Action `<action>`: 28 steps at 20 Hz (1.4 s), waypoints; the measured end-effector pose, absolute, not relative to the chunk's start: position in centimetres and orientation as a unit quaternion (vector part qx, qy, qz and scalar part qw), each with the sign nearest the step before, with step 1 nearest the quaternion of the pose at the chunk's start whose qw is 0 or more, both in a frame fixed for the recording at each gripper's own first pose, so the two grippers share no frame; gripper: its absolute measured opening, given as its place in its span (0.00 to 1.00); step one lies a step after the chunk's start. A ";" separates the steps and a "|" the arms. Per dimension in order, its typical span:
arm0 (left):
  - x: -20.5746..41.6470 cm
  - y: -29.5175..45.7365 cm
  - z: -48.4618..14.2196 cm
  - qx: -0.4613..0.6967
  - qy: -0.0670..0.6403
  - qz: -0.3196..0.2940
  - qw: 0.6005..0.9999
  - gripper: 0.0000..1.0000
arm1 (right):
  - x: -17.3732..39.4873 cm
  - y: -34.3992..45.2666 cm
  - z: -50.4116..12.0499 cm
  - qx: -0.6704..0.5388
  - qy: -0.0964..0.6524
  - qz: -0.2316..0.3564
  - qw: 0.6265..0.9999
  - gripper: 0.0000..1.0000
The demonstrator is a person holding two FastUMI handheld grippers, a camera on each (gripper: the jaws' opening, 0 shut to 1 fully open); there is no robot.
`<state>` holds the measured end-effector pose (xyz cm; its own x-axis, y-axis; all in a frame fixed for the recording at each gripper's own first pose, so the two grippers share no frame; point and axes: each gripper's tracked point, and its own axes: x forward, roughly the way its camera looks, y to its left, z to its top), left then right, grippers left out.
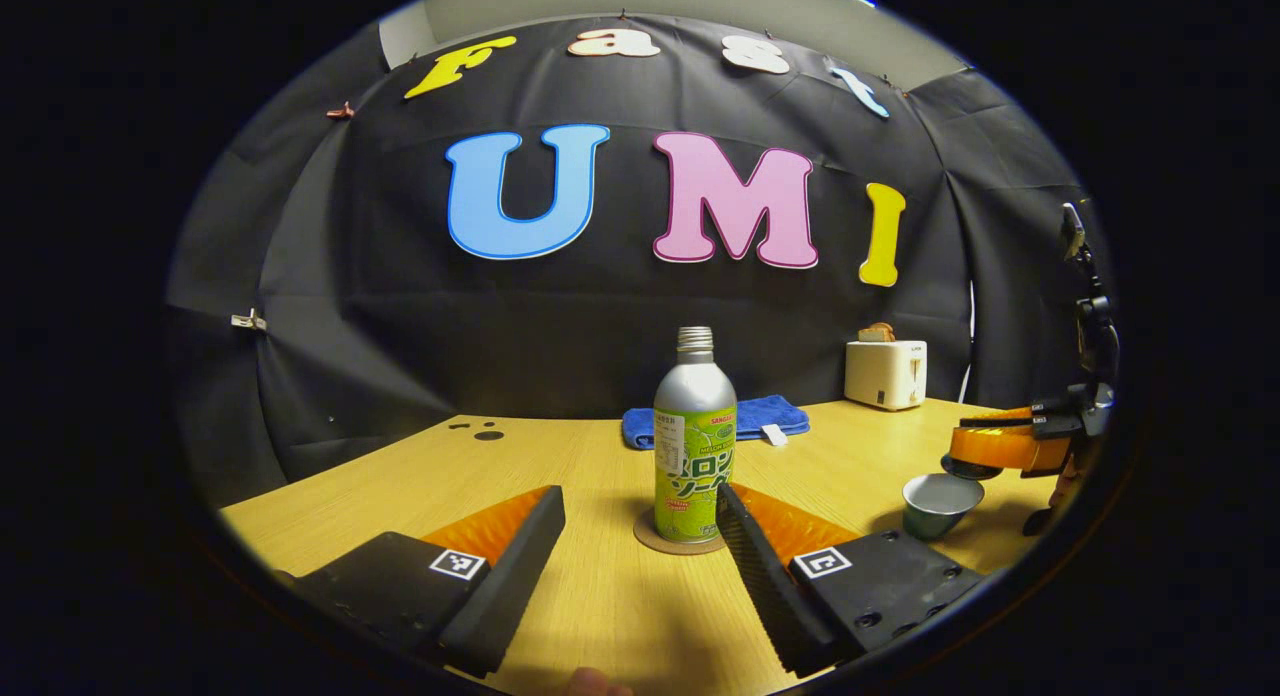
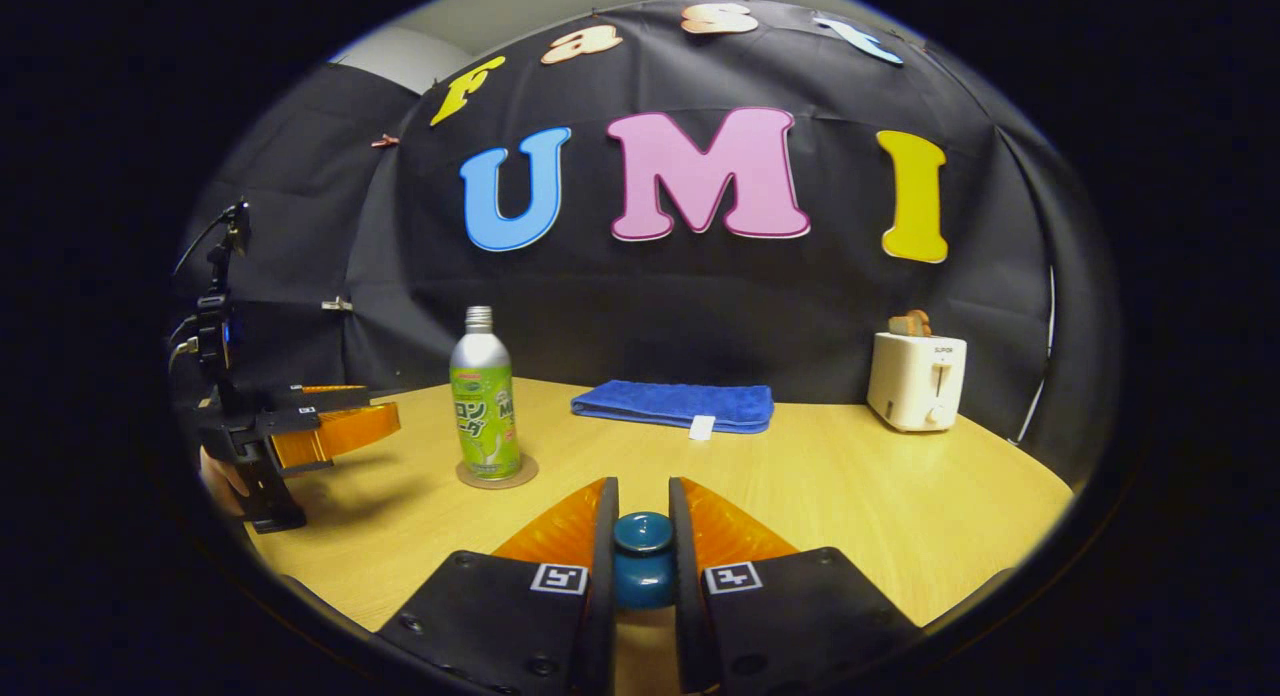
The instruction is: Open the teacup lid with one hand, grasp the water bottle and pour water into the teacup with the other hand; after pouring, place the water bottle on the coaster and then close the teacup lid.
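We see the left gripper (image 1: 640, 556) with jaws wide, nothing between them, low centre of the left gripper view. The water bottle (image 1: 694, 446) stands upright on the coaster (image 1: 648, 536) mid-frame, just beyond the fingertips. The teacup (image 1: 940, 504) sits uncovered at right, the right gripper (image 1: 975, 454) just above it. In the right gripper view we see that gripper clamped on the teacup lid (image 2: 642, 556), bottom centre. Blue towel (image 2: 675, 404) and toaster (image 2: 916, 379) sit at the table's (image 2: 880, 506) back edge.
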<state>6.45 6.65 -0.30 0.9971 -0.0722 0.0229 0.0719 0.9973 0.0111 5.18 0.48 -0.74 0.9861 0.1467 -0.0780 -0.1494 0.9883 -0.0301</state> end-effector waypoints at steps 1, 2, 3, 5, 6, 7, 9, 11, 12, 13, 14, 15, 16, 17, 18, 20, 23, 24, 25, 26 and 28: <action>6.4 6.6 -0.2 0.005 -0.011 -0.036 0.999 0.96 | 5.5 0.9 -1.1 -0.025 0.048 0.076 0.996 0.28; 6.5 6.6 -0.2 0.005 -0.011 -0.036 0.999 0.96 | 5.7 1.3 -1.4 -0.032 0.058 0.078 0.995 0.28; 6.5 6.6 -0.2 0.005 -0.011 -0.036 0.999 0.96 | 5.9 1.5 -1.6 -0.035 0.065 0.080 0.994 0.28; 6.5 6.6 -0.2 0.005 -0.011 -0.035 0.999 0.96 | 6.2 2.0 -1.8 -0.034 0.073 0.084 0.993 0.28; 6.5 6.7 -0.2 0.005 -0.011 -0.035 0.999 0.96 | 6.3 2.1 -2.1 -0.035 0.080 0.083 0.993 0.28; 6.4 6.7 -0.2 0.005 -0.011 -0.035 0.999 0.96 | 6.5 2.0 -2.5 -0.036 0.091 0.082 0.992 0.29; 6.4 6.7 -0.2 0.005 -0.010 -0.034 0.999 0.96 | 6.7 2.1 -3.2 -0.037 0.110 0.082 0.990 0.25; 6.4 6.7 -0.2 0.005 -0.010 -0.034 0.999 0.96 | 6.8 2.0 -3.1 -0.038 0.113 0.080 0.990 0.25; 6.4 6.7 -0.2 0.005 -0.010 -0.034 0.999 0.96 | 6.8 2.1 -3.1 -0.039 0.113 0.081 0.990 0.31; 6.3 6.7 -0.2 0.004 -0.010 -0.034 0.999 0.96 | 6.8 2.1 -3.1 -0.040 0.113 0.082 0.989 0.31; 6.4 6.7 -0.2 0.005 -0.010 -0.034 0.999 0.96 | 6.6 2.2 -3.1 -0.040 0.113 0.082 0.989 0.32; 6.3 6.7 -0.2 0.005 -0.010 -0.033 0.999 0.96 | 6.4 2.1 -3.1 -0.038 0.110 0.083 0.990 0.33; 6.4 6.8 -0.2 0.004 -0.010 -0.032 0.999 0.96 | 6.4 2.0 -2.8 -0.035 0.106 0.082 0.990 0.34; 6.4 6.9 -0.2 0.005 -0.010 -0.029 1.000 0.96 | 6.1 2.0 -2.6 -0.034 0.101 0.081 0.991 0.37; 6.4 7.0 -0.2 0.005 -0.010 -0.027 1.000 0.96 | 5.9 2.0 -2.5 -0.034 0.095 0.083 0.991 0.40; 6.3 7.2 -0.2 0.004 -0.009 -0.020 1.000 0.96 | 5.6 1.9 -1.9 -0.039 0.078 0.081 0.993 0.48; 5.8 6.8 -0.2 0.004 -0.009 -0.019 1.000 0.96 | 4.8 1.8 -0.6 -0.043 0.036 0.079 0.995 0.64; 5.7 6.7 -0.2 0.004 -0.009 -0.018 1.000 0.96 | 4.6 1.8 -0.1 -0.043 0.022 0.079 0.996 0.70; 5.6 6.6 -0.1 0.004 -0.009 -0.018 1.000 0.96 | 4.2 1.8 0.3 -0.043 0.008 0.078 0.996 0.84; 5.5 6.5 -0.2 0.004 -0.009 -0.018 1.000 0.96 | 4.0 1.7 0.7 -0.040 -0.005 0.077 0.996 0.90; 5.4 6.1 -0.2 0.004 -0.009 -0.019 1.000 0.96 | 3.6 1.9 0.5 -0.025 -0.004 0.081 0.996 0.95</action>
<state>5.37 6.14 -0.19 0.9991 -0.0375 0.0172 0.0373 0.9993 0.0081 3.58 1.89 0.53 0.9867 0.1626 0.0033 -0.1622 0.9855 -0.0495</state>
